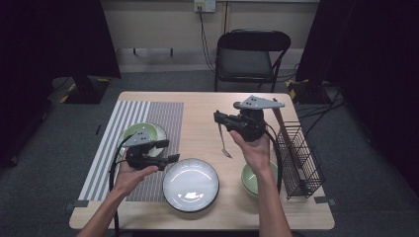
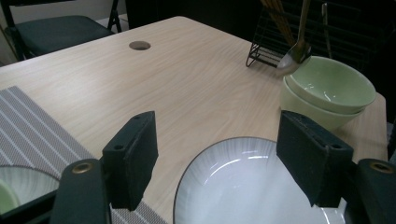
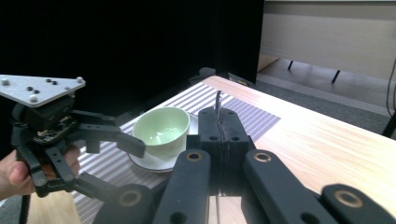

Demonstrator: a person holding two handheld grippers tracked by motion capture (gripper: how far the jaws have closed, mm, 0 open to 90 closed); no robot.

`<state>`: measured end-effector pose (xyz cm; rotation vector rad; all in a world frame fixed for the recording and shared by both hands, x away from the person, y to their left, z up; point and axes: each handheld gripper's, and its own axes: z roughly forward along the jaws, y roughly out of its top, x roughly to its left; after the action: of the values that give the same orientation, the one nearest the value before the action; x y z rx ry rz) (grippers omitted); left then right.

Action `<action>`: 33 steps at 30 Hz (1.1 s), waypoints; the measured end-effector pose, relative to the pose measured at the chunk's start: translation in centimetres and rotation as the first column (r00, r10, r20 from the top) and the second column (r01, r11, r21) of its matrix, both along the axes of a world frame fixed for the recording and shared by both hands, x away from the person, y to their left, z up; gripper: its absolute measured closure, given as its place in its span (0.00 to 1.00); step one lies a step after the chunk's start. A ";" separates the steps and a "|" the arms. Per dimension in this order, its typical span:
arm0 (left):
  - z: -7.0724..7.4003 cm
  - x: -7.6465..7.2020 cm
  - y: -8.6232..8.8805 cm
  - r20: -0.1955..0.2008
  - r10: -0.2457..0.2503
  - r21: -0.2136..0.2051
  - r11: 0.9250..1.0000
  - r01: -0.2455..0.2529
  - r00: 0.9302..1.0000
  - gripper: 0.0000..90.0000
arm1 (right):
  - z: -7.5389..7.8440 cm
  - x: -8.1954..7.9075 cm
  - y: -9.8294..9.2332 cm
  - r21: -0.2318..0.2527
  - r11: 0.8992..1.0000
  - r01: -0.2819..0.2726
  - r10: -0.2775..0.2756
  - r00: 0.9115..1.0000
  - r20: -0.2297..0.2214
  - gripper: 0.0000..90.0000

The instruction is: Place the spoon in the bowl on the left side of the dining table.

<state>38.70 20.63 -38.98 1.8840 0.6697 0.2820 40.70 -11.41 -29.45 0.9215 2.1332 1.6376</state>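
Note:
My right gripper (image 1: pixel 218 118) is held above the table's middle, jaws pointing left and shut on the handle of a metal spoon (image 1: pixel 223 143) that hangs down from them. The right gripper view shows the jaws (image 3: pixel 219 119) pressed together with the thin spoon handle (image 3: pixel 218 100) sticking up between them. My left gripper (image 1: pixel 170 150) hovers over the placemat's right edge, open, with nothing between its fingers (image 2: pixel 133 158). Below it lies a white plate (image 2: pixel 243 186) with a dark rim (image 1: pixel 190 184).
A green bowl (image 1: pixel 148 134) sits on a saucer on the striped placemat (image 1: pixel 123 118) at the left. Two stacked green bowls (image 1: pixel 256 178) stand at the right front, beside a black wire rack (image 1: pixel 300 158) holding chopsticks. A folding chair (image 1: pixel 249 54) stands beyond the table.

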 end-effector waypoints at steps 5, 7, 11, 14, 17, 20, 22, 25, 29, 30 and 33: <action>0.7 0.2 -1.4 0.001 -0.030 -0.030 0.999 0.030 1.000 0.33 | -0.2 0.1 0.9 0.010 1.000 -0.018 0.018 1.000 -0.003 1.00; 0.8 0.2 -1.8 0.005 -0.039 -0.018 0.999 0.039 0.999 0.34 | -0.4 0.1 1.4 0.014 1.000 -0.027 0.027 1.000 -0.006 1.00; 1.0 0.1 -2.4 0.003 -0.052 -0.042 0.998 0.052 0.999 0.35 | -0.7 0.1 2.4 0.018 0.999 -0.049 0.049 0.999 -0.009 1.00; 1.0 0.0 -2.6 0.012 -0.063 -0.050 0.997 0.063 0.998 0.39 | -0.8 0.1 3.1 0.018 0.998 -0.063 0.063 0.998 -0.011 1.00; 1.0 0.1 -2.6 0.000 -0.073 -0.085 0.994 0.072 0.997 0.42 | -1.0 0.0 3.9 0.024 0.997 -0.080 0.080 0.997 -0.011 1.00; 1.1 0.1 -2.4 0.007 -0.076 -0.084 0.993 0.077 0.997 0.43 | -1.3 0.0 4.7 0.027 0.995 -0.095 0.096 0.995 -0.014 1.00; 1.0 0.1 -2.3 0.010 -0.075 -0.088 0.993 0.076 0.997 0.44 | -1.5 0.0 5.3 0.030 0.993 -0.112 0.112 0.994 -0.017 1.00; 1.1 0.2 -2.0 0.016 -0.077 -0.100 0.992 0.078 0.997 0.46 | -1.7 -0.1 6.3 0.030 0.991 -0.132 0.133 0.991 -0.020 1.00; 1.1 0.2 -1.9 0.024 -0.085 -0.114 0.990 0.087 0.996 0.50 | -2.1 -0.4 7.6 0.035 0.987 -0.160 0.160 0.987 -0.021 1.00; 1.2 0.1 -1.8 0.023 -0.086 -0.117 0.989 0.088 0.996 0.50 | -2.2 -0.4 8.0 0.039 0.985 -0.168 0.169 0.985 -0.021 1.00; 1.2 0.1 -1.8 0.034 -0.086 -0.110 0.990 0.089 0.996 0.53 | -2.6 -0.6 8.9 0.030 0.982 -0.186 0.187 0.982 -0.031 1.00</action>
<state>38.78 18.85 -37.82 1.7937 0.5700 0.2106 40.12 -2.52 -32.06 0.7815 2.2860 1.7531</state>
